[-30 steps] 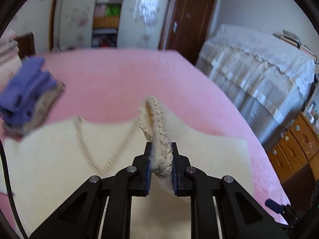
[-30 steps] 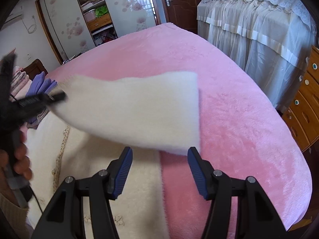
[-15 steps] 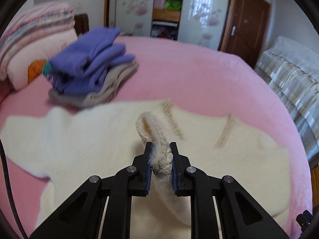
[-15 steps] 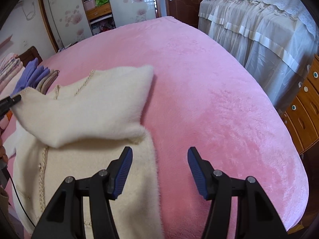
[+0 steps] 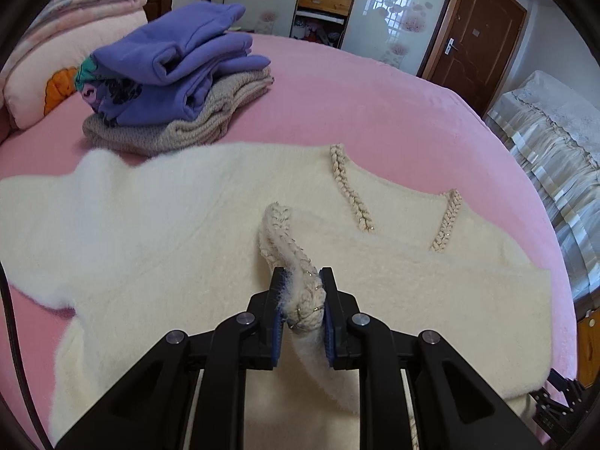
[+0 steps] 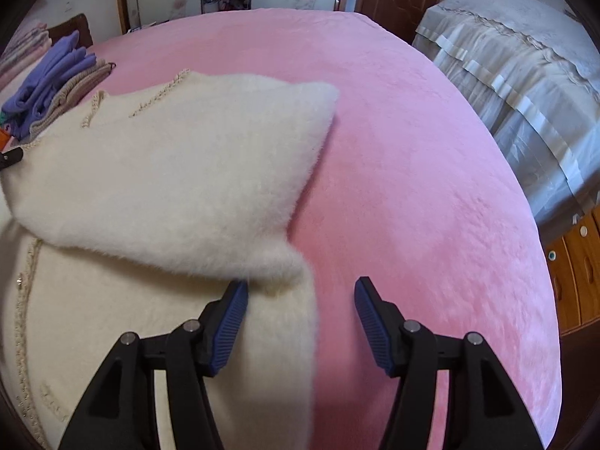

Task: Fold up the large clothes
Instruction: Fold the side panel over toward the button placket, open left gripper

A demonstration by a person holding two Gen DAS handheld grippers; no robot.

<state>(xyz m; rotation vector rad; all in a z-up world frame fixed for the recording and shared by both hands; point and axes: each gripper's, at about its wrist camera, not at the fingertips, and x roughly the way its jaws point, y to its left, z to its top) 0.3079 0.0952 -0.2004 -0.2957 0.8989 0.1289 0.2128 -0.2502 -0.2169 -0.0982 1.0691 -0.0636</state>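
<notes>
While my left gripper [image 5: 302,300] pinches the braided edge of the cream sweater [image 5: 168,232], my right gripper [image 6: 302,313] stays wide apart over its side. Under them lies the pink bed [image 6: 405,150]. Far left sit folded clothes [image 5: 172,86].

Bright even daylight, soft shadows, sharp centre, fisheye bending, dark vignetted corners

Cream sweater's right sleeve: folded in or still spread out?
Folded in. The sleeve lies across the sweater body, its braided cuff pinched in the left gripper.
</notes>
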